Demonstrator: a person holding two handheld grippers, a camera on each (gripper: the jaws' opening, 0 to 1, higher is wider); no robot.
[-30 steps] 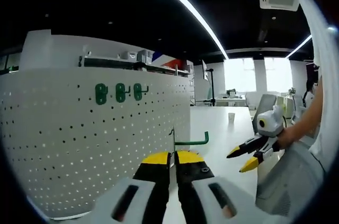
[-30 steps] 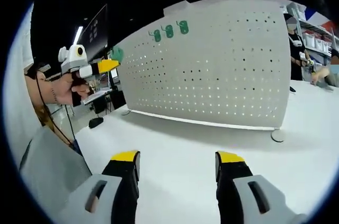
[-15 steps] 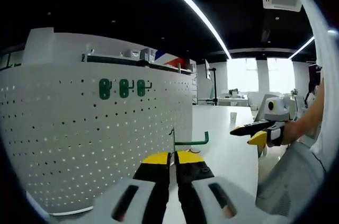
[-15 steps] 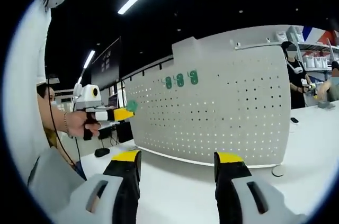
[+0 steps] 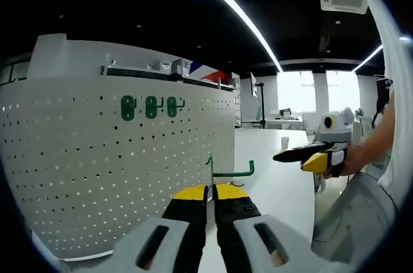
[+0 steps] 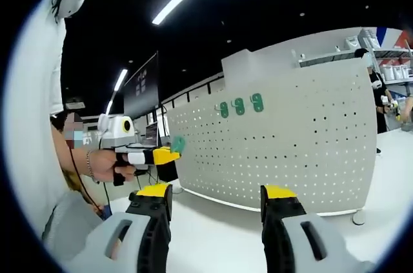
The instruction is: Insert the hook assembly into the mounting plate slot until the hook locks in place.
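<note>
Green hook (image 5: 231, 171) pinched by left hand-held gripper (image 5: 210, 197), beside pegboard (image 5: 97, 176) edge

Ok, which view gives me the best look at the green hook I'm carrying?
The left gripper view. There the green hook sticks up from the shut left gripper, with stem and bent arm clear against the pegboard. In the right gripper view it is a small green blob at that gripper's tip.

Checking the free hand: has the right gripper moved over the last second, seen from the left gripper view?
Yes. The right gripper has risen against the window behind it, its jaws now level.
</note>
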